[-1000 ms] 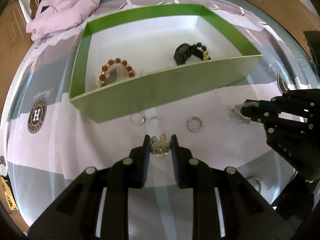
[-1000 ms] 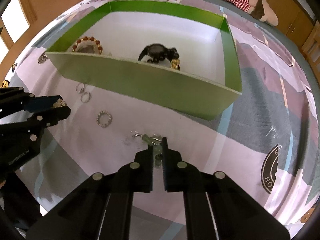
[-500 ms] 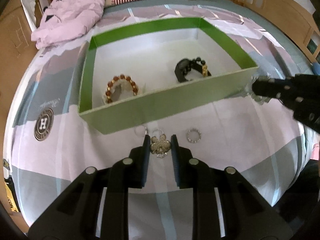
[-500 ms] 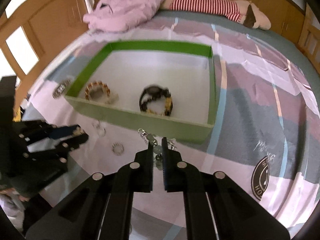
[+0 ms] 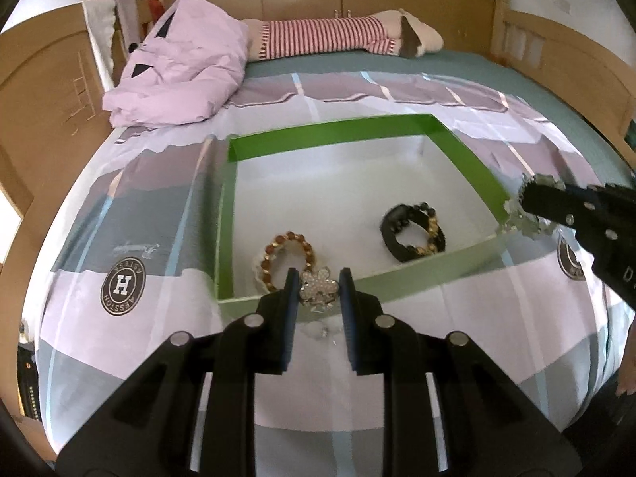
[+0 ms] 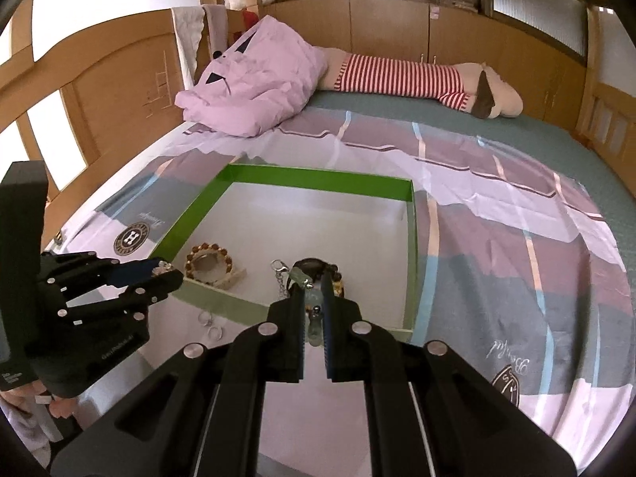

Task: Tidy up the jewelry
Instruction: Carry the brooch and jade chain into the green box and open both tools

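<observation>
A green box (image 5: 326, 131) (image 6: 318, 179) with a white floor lies on the bedspread. Inside rest an amber bead bracelet (image 5: 288, 238) (image 6: 206, 256) and a black bead bracelet (image 5: 411, 232). My left gripper (image 5: 318, 290) is shut on a pearl flower brooch (image 5: 320, 288), held above the box's near wall. My right gripper (image 6: 314, 302) is shut on a silver chain bracelet (image 6: 306, 278) with green stones, raised over the box's near right part; that chain (image 5: 520, 214) dangles from it in the left wrist view. Two thin rings (image 6: 208, 324) lie on the cloth before the box.
The pink and grey patterned bedspread (image 6: 497, 238) covers a bed with wooden sides (image 6: 119, 91). A crumpled pink garment (image 5: 179, 71) and a striped plush toy (image 6: 417, 75) lie at the far end. A person's hand (image 6: 51, 405) holds the left gripper.
Both grippers have lifted with their jewelry and moved forward, from low over the cloth in front of the box to above its near wall. The rings stay on the cloth.
</observation>
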